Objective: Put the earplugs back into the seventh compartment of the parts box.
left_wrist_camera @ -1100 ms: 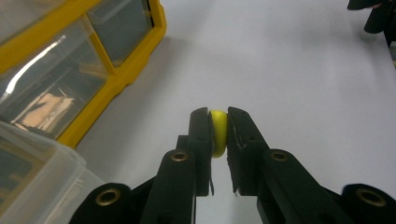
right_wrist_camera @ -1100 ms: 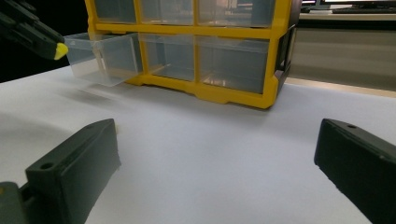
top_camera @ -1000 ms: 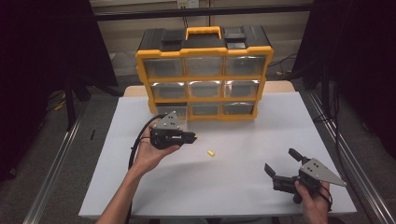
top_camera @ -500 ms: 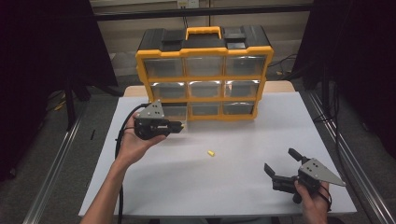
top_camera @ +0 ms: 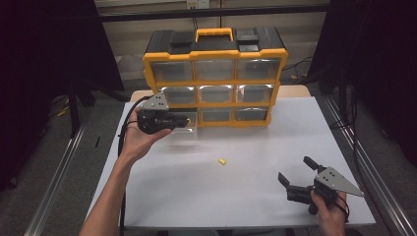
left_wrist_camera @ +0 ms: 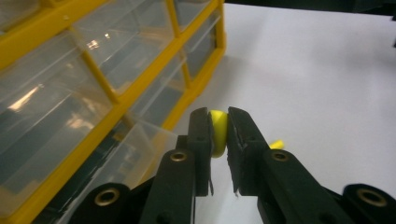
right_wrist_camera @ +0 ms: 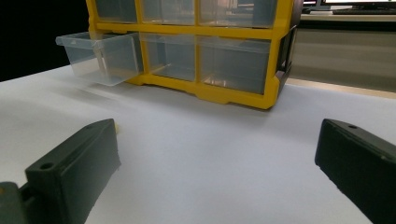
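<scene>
Item: small round yellow plastic piece (left_wrist_camera: 217,130), pinched in my left gripper (left_wrist_camera: 218,135) above the pulled-out clear drawer (right_wrist_camera: 100,56) of the yellow organiser (top_camera: 215,78). My right gripper (top_camera: 298,173) gapes wide over matte white table (top_camera: 246,196).

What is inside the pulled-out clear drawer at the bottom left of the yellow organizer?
Through its clear walls in the right gripper view, the open drawer looks empty. In the high view the left gripper, shut on a small yellow piece, covers part of it, so its floor is not fully visible.
</scene>
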The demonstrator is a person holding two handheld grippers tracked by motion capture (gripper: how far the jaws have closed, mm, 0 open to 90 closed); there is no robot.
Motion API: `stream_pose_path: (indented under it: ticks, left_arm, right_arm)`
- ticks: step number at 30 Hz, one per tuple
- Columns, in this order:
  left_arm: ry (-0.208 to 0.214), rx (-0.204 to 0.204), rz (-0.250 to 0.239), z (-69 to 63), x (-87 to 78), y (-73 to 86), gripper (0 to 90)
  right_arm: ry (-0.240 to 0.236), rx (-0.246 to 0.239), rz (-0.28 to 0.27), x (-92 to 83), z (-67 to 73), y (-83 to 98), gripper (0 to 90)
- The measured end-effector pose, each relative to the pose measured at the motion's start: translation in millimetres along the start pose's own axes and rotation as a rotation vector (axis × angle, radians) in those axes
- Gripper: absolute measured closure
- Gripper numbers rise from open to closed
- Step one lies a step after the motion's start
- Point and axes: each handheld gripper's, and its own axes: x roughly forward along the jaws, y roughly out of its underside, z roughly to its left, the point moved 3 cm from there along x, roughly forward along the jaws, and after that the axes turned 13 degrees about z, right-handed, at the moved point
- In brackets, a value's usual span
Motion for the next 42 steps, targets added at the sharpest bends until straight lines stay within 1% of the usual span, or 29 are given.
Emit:
stream_pose_path:
  ticks: [2, 4, 7, 9, 13, 15, 17, 18, 20, 21, 22, 25, 27, 28, 29, 32, 34, 35, 36, 38, 39, 40, 41, 42]
  left_arm:
    - [-0.002, 0.002, 0.011, 1.1, -1.8, -1.7, 80.3]
    - [-0.013, 0.002, 0.02, 4.1, -3.6, -2.9, 80.3]
    - [-0.029, -0.011, 0.034, 10.4, -5.2, -4.1, 80.3]
    - [-0.042, -0.015, 0.054, 15.5, -4.9, -4.7, 80.3]
    - [-0.045, -0.021, 0.081, 23.3, -0.8, -5.5, 80.3]
    - [-0.05, -0.02, 0.105, 26.9, 1.7, -5.5, 80.3]
    - [-0.045, -0.026, 0.111, 28.5, 4.5, -5.9, 80.3]
    - [-0.046, -0.02, 0.12, 28.4, 5.1, -6.3, 80.3]
    - [-0.063, -0.009, 0.15, 27.4, 7.4, -8.1, 80.3]
    - [-0.069, -0.016, 0.153, 27.5, 8.5, -8.9, 80.3]
    - [-0.063, -0.017, 0.153, 28.5, 9.5, -9.5, 80.3]
    - [-0.073, -0.017, 0.184, 34.3, 13.1, -9.5, 80.3]
    - [-0.074, -0.025, 0.2, 38.0, 15.7, -8.9, 80.3]
    - [-0.077, -0.018, 0.216, 39.9, 16.6, -8.6, 80.3]
    - [-0.083, -0.024, 0.228, 41.4, 18.1, -8.5, 80.3]
    - [-0.079, -0.026, 0.242, 44.0, 21.8, -8.1, 80.3]
    - [-0.066, -0.027, 0.249, 46.4, 25.1, -6.9, 80.3]
    - [-0.067, -0.033, 0.256, 47.5, 26.6, -6.1, 80.3]
    - [-0.064, -0.029, 0.27, 48.9, 27.6, -5.2, 80.3]
    - [-0.06, -0.047, 0.267, 49.2, 31.4, -4.4, 80.3]
    - [-0.056, -0.032, 0.287, 50.6, 32.3, -3.7, 80.3]
    - [-0.055, -0.048, 0.277, 50.3, 34.0, -3.4, 80.3]
    - [-0.052, -0.037, 0.288, 51.9, 34.2, -2.7, 80.3]
    - [-0.06, -0.039, 0.286, 53.2, 34.8, -2.2, 80.3]
  right_arm:
    - [0.001, 0.001, 0.001, -0.2, 0.0, 0.0, 0.0]
    - [0.004, 0.002, 0.002, 0.2, -0.5, 0.1, 0.0]
    - [0.003, 0.002, 0.004, 0.7, -0.2, 0.1, 0.0]
    - [0.001, -0.001, 0.002, 0.6, 0.3, 0.1, 0.0]
    - [0.004, 0.003, 0.005, 0.2, -0.6, 0.3, 0.0]
    - [0.003, 0.003, 0.005, 0.3, -0.7, 0.3, 0.0]
    - [0.003, 0.002, 0.006, 0.3, -0.6, 0.3, 0.0]
    - [0.002, 0.003, 0.005, 0.3, -0.6, 0.3, 0.0]
    - [0.001, 0.003, 0.005, 0.3, -0.7, 0.3, 0.0]
    - [0.002, 0.003, 0.006, 0.4, -0.7, 0.4, 0.0]
    - [0.004, 0.003, 0.007, 0.8, -0.8, 0.5, 0.0]
    - [0.002, 0.004, 0.009, 0.8, -0.4, 0.6, 0.0]
    - [0.001, 0.003, 0.009, 0.3, -0.7, 0.6, 0.0]
    - [0.001, 0.004, 0.009, 0.2, -0.9, 0.6, 0.0]
    - [0.001, 0.004, 0.008, 0.2, -1.1, 0.6, 0.0]
    - [0.003, 0.007, 0.014, 1.1, -1.3, 0.9, 0.0]
    - [0.003, 0.006, 0.016, 1.4, -1.2, 1.1, 0.0]
    - [0.001, 0.008, 0.016, 1.1, -0.9, 1.0, 0.0]
    - [0.002, 0.009, 0.015, 0.9, -0.8, 1.0, 0.0]
    - [0.003, 0.005, 0.014, 0.7, -1.3, 1.0, 0.0]
    - [0.003, 0.005, 0.014, 0.7, -1.3, 1.0, 0.0]
    - [0.003, 0.006, 0.014, 0.7, -1.3, 1.0, 0.0]
    - [0.002, 0.007, 0.015, 0.8, -1.3, 1.0, 0.0]
    - [0.0, 0.008, 0.016, 0.8, -1.1, 1.1, 0.0]
